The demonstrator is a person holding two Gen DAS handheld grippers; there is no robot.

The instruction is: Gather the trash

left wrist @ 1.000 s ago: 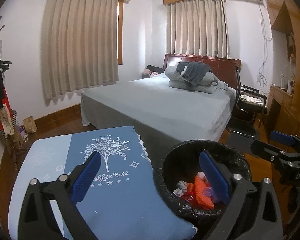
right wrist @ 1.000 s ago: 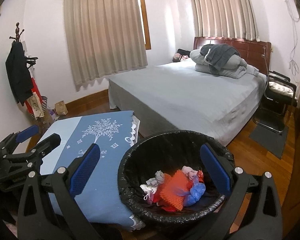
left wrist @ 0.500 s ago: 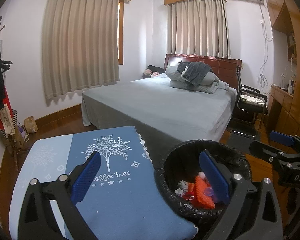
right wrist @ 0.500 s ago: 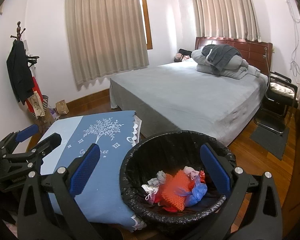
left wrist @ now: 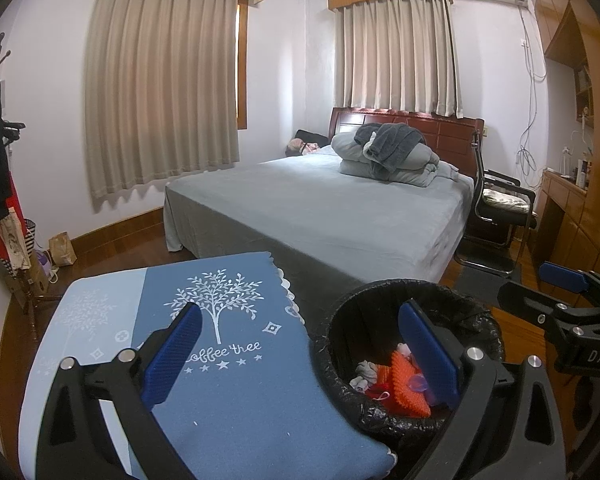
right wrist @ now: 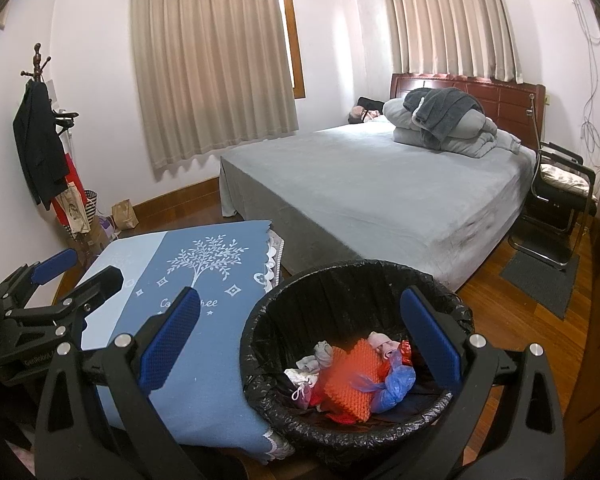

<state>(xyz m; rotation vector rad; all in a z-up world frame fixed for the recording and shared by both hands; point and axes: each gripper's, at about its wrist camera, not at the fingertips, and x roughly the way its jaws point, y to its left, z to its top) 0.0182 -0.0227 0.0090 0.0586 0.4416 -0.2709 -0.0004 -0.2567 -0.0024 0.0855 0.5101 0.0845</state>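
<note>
A black-lined trash bin (right wrist: 260,328) stands beside a small table with a blue tree-print cloth (right wrist: 204,272). Inside lie an orange mesh piece (right wrist: 352,380), a blue plastic wad (right wrist: 396,384), pale crumpled scraps (right wrist: 320,356) and red bits. The bin also shows in the left wrist view (left wrist: 340,320). My right gripper (right wrist: 300,332) is open and empty above the bin's near rim. My left gripper (left wrist: 300,344) is open and empty over the cloth (left wrist: 228,360) and the bin's left edge. Each gripper shows in the other's view, the right one (left wrist: 572,300) and the left one (right wrist: 52,276).
A grey bed (right wrist: 380,184) with folded bedding (right wrist: 444,124) fills the middle of the room. A black chair (right wrist: 560,192) and a grey mat (right wrist: 540,280) are at right. A coat rack (right wrist: 40,136) with bags stands at left. Wooden cabinets (left wrist: 572,208) line the right wall.
Both views have shifted only slightly; the grippers stay open and empty over the bin and table. Nothing was picked up or dropped.
</note>
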